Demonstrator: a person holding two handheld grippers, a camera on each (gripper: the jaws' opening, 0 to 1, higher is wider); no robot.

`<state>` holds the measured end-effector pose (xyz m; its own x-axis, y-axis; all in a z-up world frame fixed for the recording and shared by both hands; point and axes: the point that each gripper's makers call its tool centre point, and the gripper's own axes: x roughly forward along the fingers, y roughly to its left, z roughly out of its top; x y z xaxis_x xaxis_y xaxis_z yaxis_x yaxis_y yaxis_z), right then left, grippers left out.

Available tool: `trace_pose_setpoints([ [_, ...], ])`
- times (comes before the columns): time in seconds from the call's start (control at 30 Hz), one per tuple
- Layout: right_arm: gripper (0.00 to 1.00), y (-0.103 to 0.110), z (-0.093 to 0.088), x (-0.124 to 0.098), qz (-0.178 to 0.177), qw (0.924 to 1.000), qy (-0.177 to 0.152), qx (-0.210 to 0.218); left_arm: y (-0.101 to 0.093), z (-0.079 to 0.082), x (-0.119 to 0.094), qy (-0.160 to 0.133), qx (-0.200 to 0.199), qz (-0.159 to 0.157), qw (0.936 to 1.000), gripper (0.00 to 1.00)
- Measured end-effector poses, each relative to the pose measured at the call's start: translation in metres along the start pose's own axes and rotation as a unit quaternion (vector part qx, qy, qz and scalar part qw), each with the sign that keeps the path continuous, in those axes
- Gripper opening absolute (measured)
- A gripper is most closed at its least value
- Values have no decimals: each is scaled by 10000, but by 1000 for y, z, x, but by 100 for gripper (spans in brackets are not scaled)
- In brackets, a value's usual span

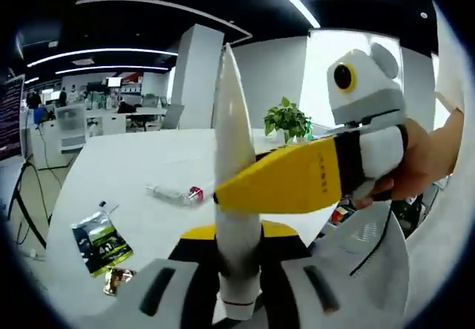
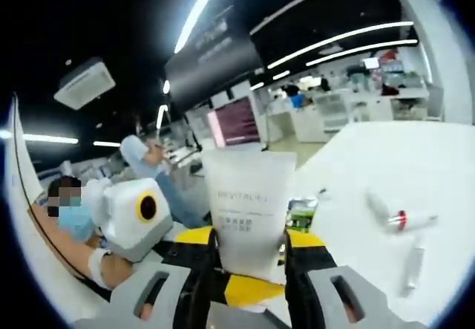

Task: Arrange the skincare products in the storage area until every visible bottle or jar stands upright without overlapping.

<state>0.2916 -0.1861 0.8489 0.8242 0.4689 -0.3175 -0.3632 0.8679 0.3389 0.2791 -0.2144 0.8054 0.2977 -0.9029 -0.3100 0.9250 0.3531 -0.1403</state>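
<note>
**White tube pinched by both grippers above the table**

The white tube (image 2: 249,210) is held off the white table (image 1: 133,165), cap end down, apparently to right it. The left gripper (image 1: 239,288) clamps its lower end; the right gripper (image 1: 297,177) pinches its middle. A small bottle (image 1: 174,194) lies flat beyond. The tube's cap is hidden between the jaws.

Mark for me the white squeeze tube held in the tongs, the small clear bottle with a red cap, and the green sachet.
White squeeze tube (image 2: 247,214): right gripper view, printed front face.
Small clear bottle with red cap (image 1: 175,194): left gripper view, clear body.
Green sachet (image 1: 102,243): left gripper view, centre.
</note>
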Motion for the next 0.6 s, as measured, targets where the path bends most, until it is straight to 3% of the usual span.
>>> trace_pose_setpoints([
  [0.07,36,-3,-5,3,-159,9998,84,27,1,-6,2,124,184,87,9997,14],
  [0.27,33,-10,-14,2,-233,9989,100,386,-2,-14,1,268,224,156,9993,15],
  [0.5,27,-17,-17,-6,-146,9994,224,242,-8,-15,6,242,485,90,9985,17],
  [0.6,27,-18,-23,-6,-195,9990,324,246,-7,-23,9,410,775,116,9961,18],
])
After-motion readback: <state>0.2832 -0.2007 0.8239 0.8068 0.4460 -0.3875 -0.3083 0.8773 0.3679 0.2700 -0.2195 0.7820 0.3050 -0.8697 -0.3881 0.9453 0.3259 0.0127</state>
